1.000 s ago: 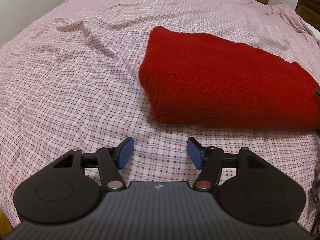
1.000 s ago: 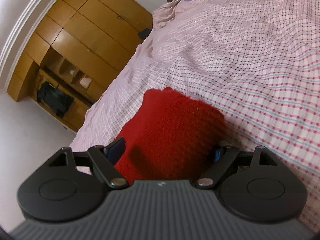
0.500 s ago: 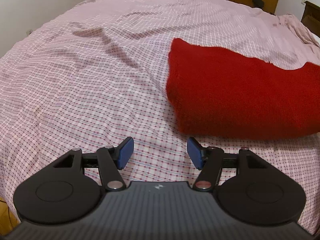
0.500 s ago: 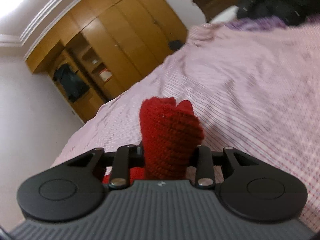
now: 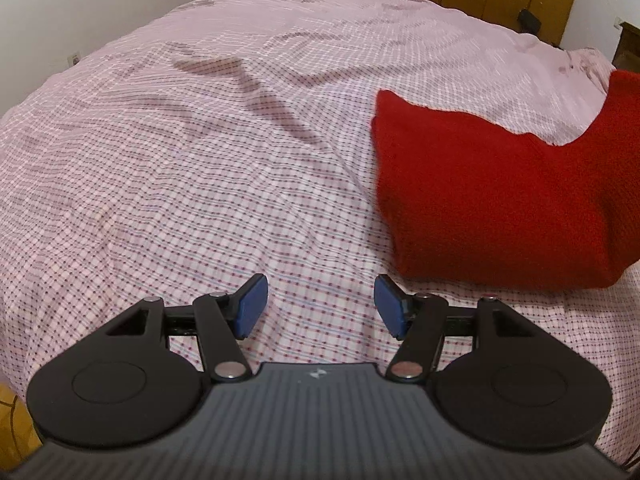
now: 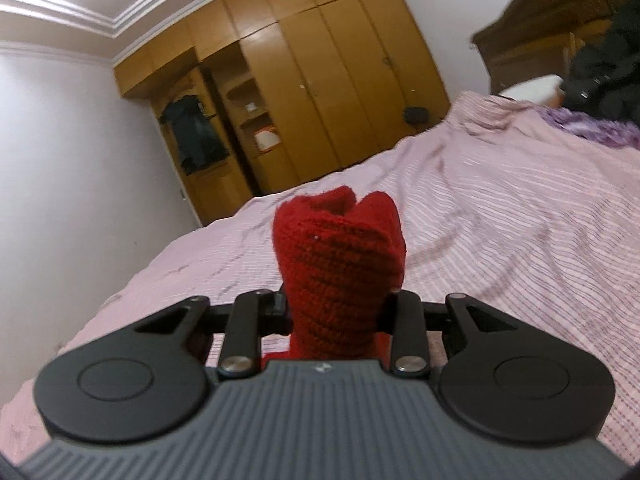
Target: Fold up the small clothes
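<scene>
Right gripper (image 6: 334, 312) is clamping a bunched end of the red knit (image 6: 340, 264). Left gripper (image 5: 318, 308), jaws apart, is hovering over the bedsheet (image 5: 180, 168), near the knit's left corner.

Support: a bed (image 5: 200, 184) covered by a pink checked sheet (image 5: 280, 240) with thin red and blue lines.
Sheet surface: wrinkled, with several long creases in the far-left part.
On the sheet, right side: a red knitted garment (image 5: 500, 208), folded, lying flat at its near-left part; its right end rises off the sheet.
On the sheet, far right corner in the right wrist view: a purple fabric (image 6: 592, 128) and beside it a dark, blurred bundle (image 6: 608, 68).
</scene>
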Demonstrator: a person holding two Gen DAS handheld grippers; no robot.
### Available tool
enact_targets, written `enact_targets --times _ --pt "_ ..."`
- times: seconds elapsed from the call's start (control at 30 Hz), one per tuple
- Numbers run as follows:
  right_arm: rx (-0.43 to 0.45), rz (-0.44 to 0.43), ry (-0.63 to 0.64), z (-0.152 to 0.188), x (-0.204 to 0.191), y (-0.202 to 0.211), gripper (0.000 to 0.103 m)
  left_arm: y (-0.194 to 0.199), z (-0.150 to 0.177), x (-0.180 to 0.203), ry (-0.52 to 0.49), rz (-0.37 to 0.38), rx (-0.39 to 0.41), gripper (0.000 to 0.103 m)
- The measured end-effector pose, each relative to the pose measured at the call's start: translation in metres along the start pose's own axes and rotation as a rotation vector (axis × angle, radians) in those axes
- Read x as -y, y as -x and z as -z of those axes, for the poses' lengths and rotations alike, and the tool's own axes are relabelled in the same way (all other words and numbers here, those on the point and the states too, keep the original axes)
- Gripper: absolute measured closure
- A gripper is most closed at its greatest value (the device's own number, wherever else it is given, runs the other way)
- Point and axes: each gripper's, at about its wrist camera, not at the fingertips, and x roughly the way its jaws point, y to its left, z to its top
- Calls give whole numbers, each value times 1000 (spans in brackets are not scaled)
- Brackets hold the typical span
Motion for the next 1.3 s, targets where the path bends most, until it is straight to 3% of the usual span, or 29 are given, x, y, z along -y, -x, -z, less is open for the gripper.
enact_targets --times 0.33,0.53,0.7,0.77,1.03,1.17,1.3 --pt "-38 -59 247 24 -69 -18 71 3 2 -26 59 -5 5 36" --pt "-85 -95 441 65 -110 -26 71 3 4 -41 86 -11 3 36" --pt "-203 -130 562 101 -129 -38 70 3 7 -55 108 -15 1 36" --pt "-192 -128 603 108 -133 -37 70 3 8 -61 116 -17 0 36" --pt "-112 -140 424 65 -139 -27 71 5 12 -84 153 -22 4 36" --pt "-81 -183 561 82 -167 -21 71 6 12 -91 166 -25 9 36" --pt "-200 -211 718 128 -177 -26 69 8 13 -95 170 -30 10 36"
